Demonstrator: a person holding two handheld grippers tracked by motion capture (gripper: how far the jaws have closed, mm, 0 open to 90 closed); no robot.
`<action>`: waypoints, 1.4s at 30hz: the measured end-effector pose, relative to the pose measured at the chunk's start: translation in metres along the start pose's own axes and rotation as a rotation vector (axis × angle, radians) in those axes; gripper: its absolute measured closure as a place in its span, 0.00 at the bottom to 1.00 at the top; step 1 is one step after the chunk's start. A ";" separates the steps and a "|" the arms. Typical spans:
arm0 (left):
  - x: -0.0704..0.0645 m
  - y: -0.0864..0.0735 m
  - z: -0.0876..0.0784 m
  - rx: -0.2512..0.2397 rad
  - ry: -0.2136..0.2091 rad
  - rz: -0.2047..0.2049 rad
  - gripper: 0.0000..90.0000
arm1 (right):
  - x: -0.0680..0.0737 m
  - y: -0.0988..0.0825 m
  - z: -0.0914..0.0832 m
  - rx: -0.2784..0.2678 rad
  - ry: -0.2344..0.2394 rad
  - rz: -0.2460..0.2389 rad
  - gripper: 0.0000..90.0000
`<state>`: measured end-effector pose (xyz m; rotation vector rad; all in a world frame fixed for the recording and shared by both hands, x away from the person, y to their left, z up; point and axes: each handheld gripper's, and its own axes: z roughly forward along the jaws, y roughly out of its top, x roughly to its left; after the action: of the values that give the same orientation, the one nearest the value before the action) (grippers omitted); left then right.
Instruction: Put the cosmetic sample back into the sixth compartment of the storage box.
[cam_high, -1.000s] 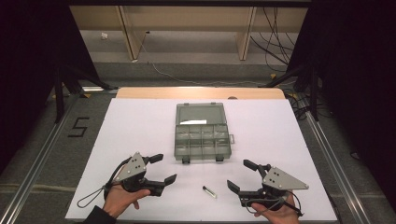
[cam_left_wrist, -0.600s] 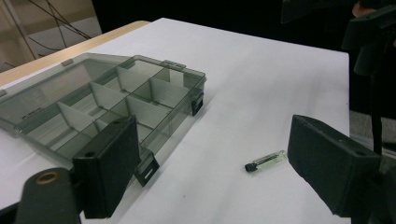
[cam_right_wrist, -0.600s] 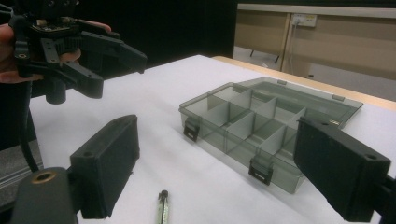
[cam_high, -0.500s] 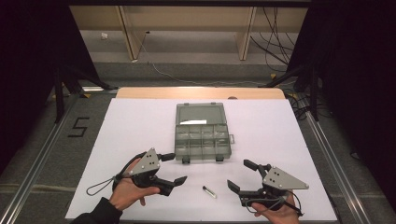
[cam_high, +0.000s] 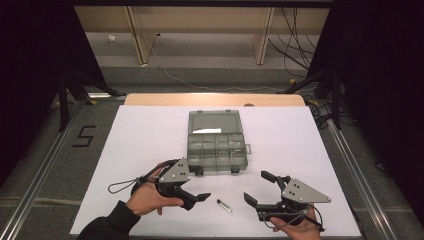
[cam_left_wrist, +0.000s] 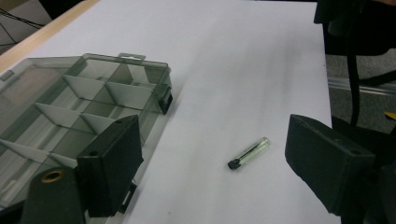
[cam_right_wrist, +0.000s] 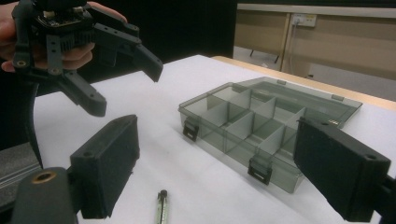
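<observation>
Since the earlier frame, left gripper (cam_high: 196, 189) has moved toward the vial (cam_high: 224, 205), jaws open; right gripper (cam_high: 260, 188) is open too. Vial lies on the white worktop (cam_high: 145, 140), near the open box (cam_high: 216, 143). Dark curtains surround it.

Small vial (cam_high: 224, 205) between open tongs

Small clear vial (cam_high: 224, 205) with black cap — flat on the white table, near the open organizer box (cam_high: 215, 141)
</observation>
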<state>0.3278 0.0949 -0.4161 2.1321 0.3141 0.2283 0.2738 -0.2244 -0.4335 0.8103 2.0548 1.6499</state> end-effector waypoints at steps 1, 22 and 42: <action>-0.001 0.000 0.002 0.005 -0.007 0.002 0.21 | 0.000 0.000 0.000 0.000 0.000 0.001 0.17; -0.011 0.014 0.052 0.203 -0.155 0.166 0.24 | -0.001 0.001 -0.002 0.022 -0.007 -0.010 0.17; -0.016 0.017 0.084 0.349 -0.239 0.283 0.30 | -0.003 0.001 -0.002 0.014 -0.021 -0.043 0.18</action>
<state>0.3389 0.0146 -0.4478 2.5183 -0.0979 0.0810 0.2753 -0.2275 -0.4324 0.7793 2.0569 1.5989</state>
